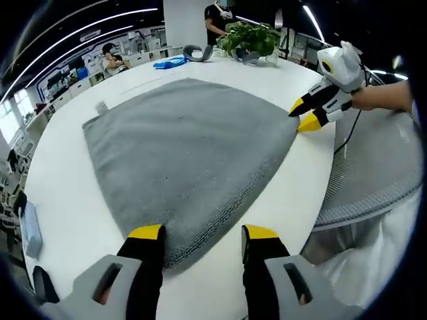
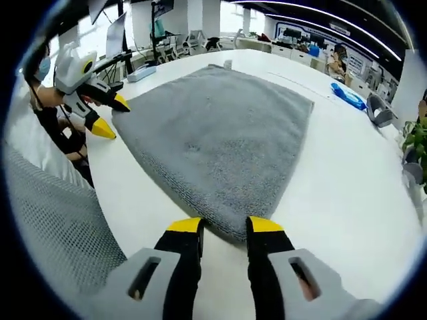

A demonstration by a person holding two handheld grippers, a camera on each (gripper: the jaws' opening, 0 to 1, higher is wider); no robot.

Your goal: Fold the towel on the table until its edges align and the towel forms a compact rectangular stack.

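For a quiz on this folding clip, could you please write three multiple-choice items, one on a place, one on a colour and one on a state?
1. Where is the potted plant?
A. At the table's far edge, beyond the towel
B. On the towel
C. Under the table

2. What colour is the towel?
A. Blue
B. Grey
C. White

3. How does the towel lie?
A. Rolled into a tube
B. Folded into a small stack
C. Spread flat, with each gripper at a near corner

Key: 1 A, the plant stands on the table past the towel in the left gripper view. 2 B, the cloth is grey in both views. 3 C, the towel is a single flat sheet; the left gripper straddles one corner with jaws apart, and the right gripper straddles another.
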